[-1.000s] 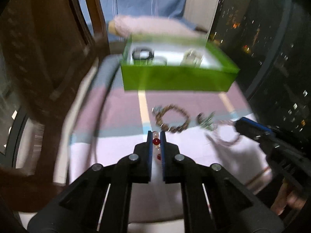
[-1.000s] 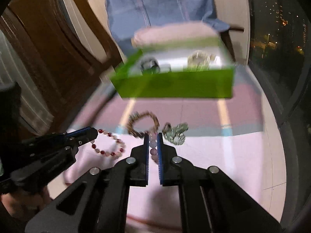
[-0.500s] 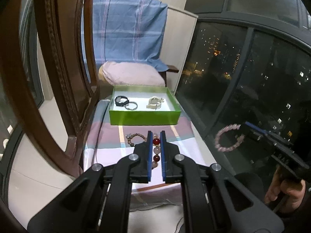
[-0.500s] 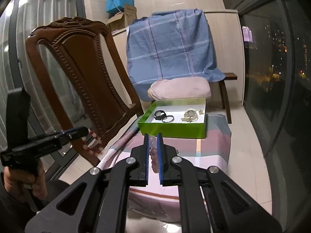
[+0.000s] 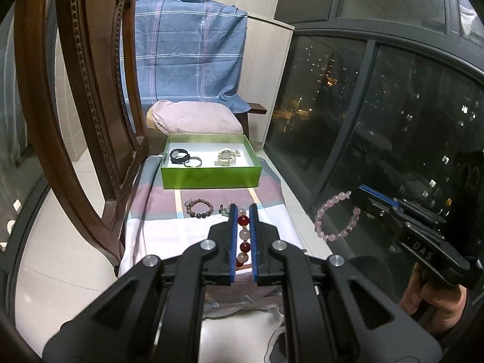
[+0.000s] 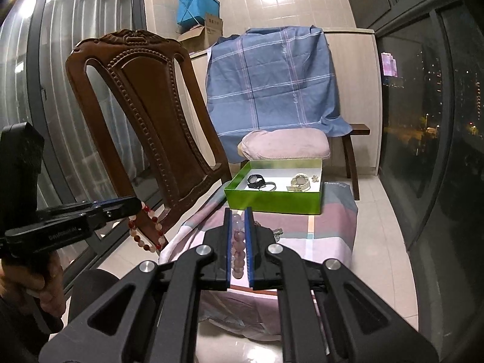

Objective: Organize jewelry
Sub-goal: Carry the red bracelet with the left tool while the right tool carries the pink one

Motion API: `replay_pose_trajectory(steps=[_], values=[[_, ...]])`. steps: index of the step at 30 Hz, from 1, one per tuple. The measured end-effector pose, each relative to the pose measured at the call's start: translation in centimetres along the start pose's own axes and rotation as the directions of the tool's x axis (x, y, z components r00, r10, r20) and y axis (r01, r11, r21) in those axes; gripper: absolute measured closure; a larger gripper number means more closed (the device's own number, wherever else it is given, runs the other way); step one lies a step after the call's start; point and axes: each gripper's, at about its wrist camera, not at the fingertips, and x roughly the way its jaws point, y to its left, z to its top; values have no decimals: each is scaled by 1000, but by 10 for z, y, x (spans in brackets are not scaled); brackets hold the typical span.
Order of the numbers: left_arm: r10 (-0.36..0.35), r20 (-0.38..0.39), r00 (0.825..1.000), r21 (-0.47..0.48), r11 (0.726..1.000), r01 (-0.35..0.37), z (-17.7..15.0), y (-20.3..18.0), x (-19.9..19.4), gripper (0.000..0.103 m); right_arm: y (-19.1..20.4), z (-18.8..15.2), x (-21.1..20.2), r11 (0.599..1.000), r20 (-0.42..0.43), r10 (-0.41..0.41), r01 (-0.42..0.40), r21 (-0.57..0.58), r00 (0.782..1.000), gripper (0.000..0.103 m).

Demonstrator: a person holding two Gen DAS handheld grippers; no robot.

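Observation:
My left gripper (image 5: 243, 211) is shut on a red-and-white bead bracelet (image 5: 243, 220), held in the air above the near end of the cloth-covered bench (image 5: 157, 230). In the right wrist view that left gripper (image 6: 136, 204) is at the left, with its bracelet (image 6: 145, 233) hanging from the tips. My right gripper (image 6: 237, 214) is shut on a pink bead bracelet (image 6: 237, 242); in the left wrist view the right gripper (image 5: 358, 192) is at the right, the pink loop (image 5: 332, 220) dangling from it. A green box (image 5: 210, 178) at the bench's far end holds watches and a ring-like band.
A brown bead bracelet (image 5: 199, 208) and a small metal piece (image 5: 224, 210) lie on the cloth before the box. A carved wooden chair (image 6: 145, 112) stands left of the bench. A pink pillow (image 5: 193, 119) and a blue draped cloth (image 5: 187, 54) are behind. Dark window glass (image 5: 378, 121) runs along the right.
Both grippers have risen and drawn back from the cloth, each lifting its bracelet off it. The bench and box now look smaller and farther away.

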Motion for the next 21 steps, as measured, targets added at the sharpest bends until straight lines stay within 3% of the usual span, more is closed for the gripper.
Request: replay_pose_trajectory(steps=[21], values=[[3, -23, 1000, -8, 1000, -4, -3, 5, 8, 96, 0, -4, 1, 1000, -17, 0, 0, 4, 1000, 95]])
